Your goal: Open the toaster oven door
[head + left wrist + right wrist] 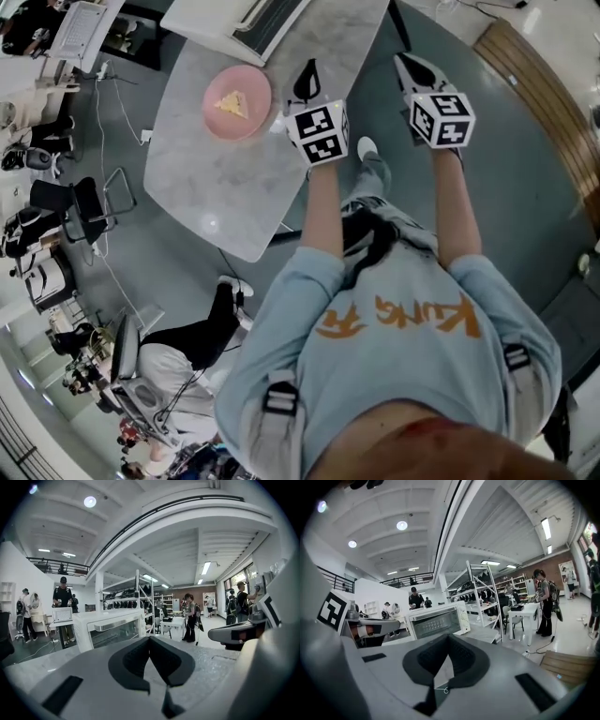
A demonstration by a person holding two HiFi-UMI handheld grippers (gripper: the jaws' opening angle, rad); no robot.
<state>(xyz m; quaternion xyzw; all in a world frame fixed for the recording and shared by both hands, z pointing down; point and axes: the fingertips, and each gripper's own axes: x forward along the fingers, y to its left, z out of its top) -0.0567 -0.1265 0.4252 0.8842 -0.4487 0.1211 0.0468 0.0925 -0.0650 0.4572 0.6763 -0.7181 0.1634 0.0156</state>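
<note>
left gripper [150, 639] closed, right gripper [449, 637] closed; toaster oven [436, 620] door shut

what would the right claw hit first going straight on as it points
Likely the toaster oven, which stands closed almost dead ahead of the shut right claw; nothing shows in between, though depth is unclear.

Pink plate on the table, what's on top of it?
A small yellow piece of food lies on the pink plate. The table surface beneath it is hidden.
</note>
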